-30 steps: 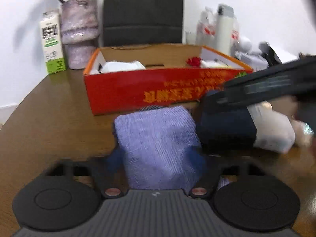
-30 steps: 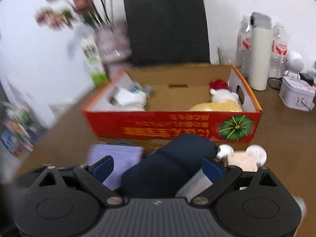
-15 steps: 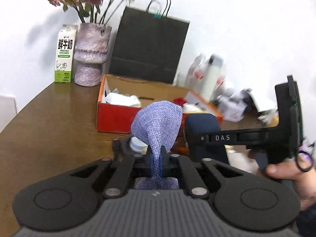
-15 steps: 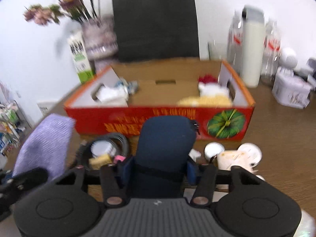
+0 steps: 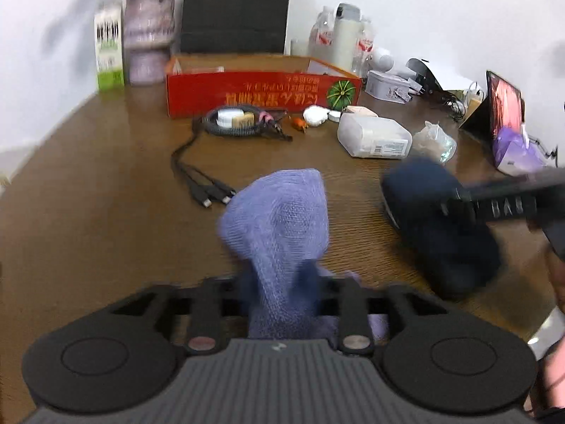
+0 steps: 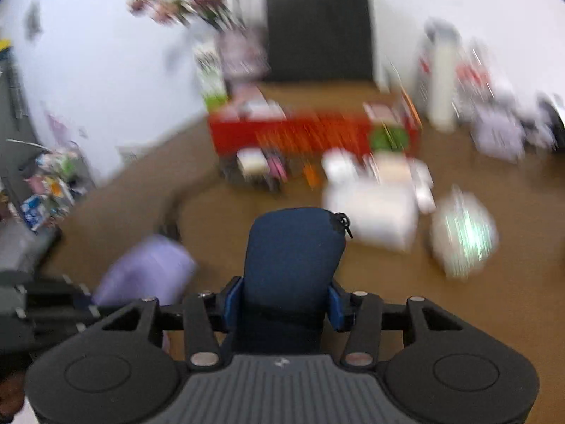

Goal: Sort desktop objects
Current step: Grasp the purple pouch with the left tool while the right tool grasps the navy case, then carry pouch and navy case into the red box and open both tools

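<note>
A lavender fabric pouch (image 5: 279,219) stands between the fingers of my left gripper (image 5: 279,282). Its jaws are opening and the blue pads sit apart from the cloth, low over the wooden table (image 5: 106,183). My right gripper (image 6: 284,304) has a navy zip pouch (image 6: 293,258) between its blue pads, which still press its sides while the jaws are opening a little. In the left wrist view the navy pouch (image 5: 441,233) hangs to the right of the lavender one. The right wrist view shows the lavender pouch (image 6: 148,268) at lower left.
A red cardboard box (image 5: 261,92) stands at the back. In front of it lie a coiled black cable (image 5: 197,176), a white packet (image 5: 374,137) and a crinkled bag (image 5: 434,141). A milk carton (image 5: 109,49), vase (image 5: 148,35), bottles (image 5: 346,39) and tablet (image 5: 501,106) line the edges.
Both grippers have pulled back from the red box toward the near side of the table, each with its pouch. The left jaws went from a tight pinch to standing apart.
</note>
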Tool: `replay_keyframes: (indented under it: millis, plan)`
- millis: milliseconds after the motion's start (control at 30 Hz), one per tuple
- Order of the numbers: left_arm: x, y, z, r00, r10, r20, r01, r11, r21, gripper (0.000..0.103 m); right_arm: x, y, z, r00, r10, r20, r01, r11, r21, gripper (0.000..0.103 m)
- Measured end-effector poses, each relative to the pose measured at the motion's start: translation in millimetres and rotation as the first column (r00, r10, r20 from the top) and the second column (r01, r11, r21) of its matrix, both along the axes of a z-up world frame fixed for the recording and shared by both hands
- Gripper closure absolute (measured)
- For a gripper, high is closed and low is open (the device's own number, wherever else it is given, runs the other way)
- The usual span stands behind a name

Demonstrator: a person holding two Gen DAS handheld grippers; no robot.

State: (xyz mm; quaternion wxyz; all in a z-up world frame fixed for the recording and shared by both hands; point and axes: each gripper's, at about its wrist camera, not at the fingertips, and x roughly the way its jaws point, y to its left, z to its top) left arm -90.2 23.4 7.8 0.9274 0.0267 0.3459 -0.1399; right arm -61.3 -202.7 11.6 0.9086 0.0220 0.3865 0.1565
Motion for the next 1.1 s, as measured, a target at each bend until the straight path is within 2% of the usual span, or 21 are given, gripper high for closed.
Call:
replay_keyframes:
  millis: [33, 67, 100, 167, 267, 333, 367, 400, 433, 467, 500, 533, 567, 633, 733, 833, 967, 1100]
  plan:
    - [-2.9, -3.4, 1.0, 1.0, -0.001, 0.015, 0.001, 1.0, 0.024, 0.025, -5.9, -4.8, -2.7, 1.0, -0.015, -0.002, 0.015, 1.0, 0.026, 0.049]
    - [-4.5, -6.6, 2.7, 0.999, -0.003, 0.038, 0.001, 0.999, 0.037, 0.021, -11.8, -11.0, -2.7, 0.999, -0.034, 0.0, 0.034, 0.998, 0.055, 0.044]
    - [-6.1, -9.1, 3.6, 0.999, -0.006, 0.045, 0.004, 0.999, 0.045, 0.02, -15.7, -13.3, -1.3, 0.999, -0.051, 0.003, 0.051, 0.997, 0.056, 0.033]
    - [0.4, -14.4, 2.5, 1.0, 0.01, 0.029, -0.011, 0.999, 0.041, 0.016, -22.0, -11.9, 2.1, 0.996, -0.079, 0.044, 0.079, 0.997, 0.003, 0.02]
    - [5.5, -27.4, -3.8, 1.0, 0.024, 0.006, -0.025, 0.997, 0.074, 0.016, -22.4, 1.7, 2.5, 0.994, -0.092, 0.061, 0.098, 0.991, -0.095, 0.018]
    - [2.1, -32.7, -7.2, 0.999, 0.033, 0.032, -0.037, 0.994, 0.104, 0.015, -20.2, 8.0, -1.3, 0.994, -0.093, 0.055, 0.099, 0.988, -0.12, 0.018]
    - [1.3, -33.4, -6.7, 0.999, 0.033, 0.031, -0.036, 0.994, 0.104, 0.021, -19.8, 12.1, -3.1, 0.995, -0.087, 0.054, 0.093, 0.987, -0.128, 0.02]
    - [1.0, -32.2, -5.8, 1.0, 0.019, 0.022, -0.021, 0.996, 0.084, 0.028, -21.0, 15.8, -6.5, 0.996, -0.074, 0.05, 0.08, 0.988, -0.133, 0.027]
    - [0.7, -30.7, -4.6, 1.0, 0.005, 0.015, -0.006, 0.999, 0.054, 0.041, -19.9, 20.5, -9.7, 0.997, -0.063, 0.044, 0.069, 0.987, -0.148, 0.03]
    - [0.3, -30.5, -3.8, 1.0, 0.001, 0.024, -0.002, 0.998, 0.066, 0.058, -22.0, 26.3, -11.1, 0.997, -0.045, 0.066, 0.056, 0.984, -0.168, 0.032]
    - [-0.5, -31.2, -3.0, 1.0, -0.016, 0.026, 0.014, 0.998, 0.062, 0.066, -24.2, 30.3, -11.8, 0.996, -0.027, 0.08, 0.042, 0.983, -0.181, 0.035]
    - [-0.8, -31.8, -1.9, 1.0, -0.018, 0.022, 0.017, 0.998, 0.055, 0.083, -25.3, 34.3, -10.9, 0.996, -0.008, 0.087, 0.025, 0.981, -0.191, 0.036]
    - [-1.0, -33.0, -1.7, 1.0, -0.02, 0.021, 0.019, 0.998, 0.056, 0.093, -25.8, 38.3, -9.3, 0.996, 0.007, 0.09, 0.01, 0.981, -0.193, 0.039]
    - [-1.1, -32.9, -1.3, 0.999, -0.036, 0.017, 0.036, 0.999, 0.034, 0.098, -26.3, 40.7, -6.9, 0.996, 0.025, 0.089, -0.008, 0.983, -0.186, 0.042]
    - [2.1, -23.9, 3.8, 0.999, -0.041, -0.022, 0.04, 0.997, -0.068, 0.099, -28.9, 40.5, -1.4, 0.996, 0.032, 0.087, -0.016, 0.984, -0.176, 0.043]
    - [4.8, -13.2, 17.5, 1.0, -0.02, 0.002, 0.02, 0.992, -0.128, 0.099, -32.2, 35.5, 10.3, 0.994, 0.039, 0.104, -0.025, 0.992, -0.127, 0.044]
    - [16.2, -2.5, 39.4, 0.998, 0.017, 0.062, -0.007, 0.987, -0.159, 0.099, -29.0, 29.6, 35.1, 0.986, 0.045, 0.16, -0.036, 0.998, -0.057, 0.044]
    - [48.1, 3.5, 63.9, 0.992, 0.047, 0.121, -0.027, 0.987, -0.161, 0.099, -4.4, 17.9, 62.8, 0.976, 0.029, 0.216, -0.032, 0.999, 0.012, 0.044]
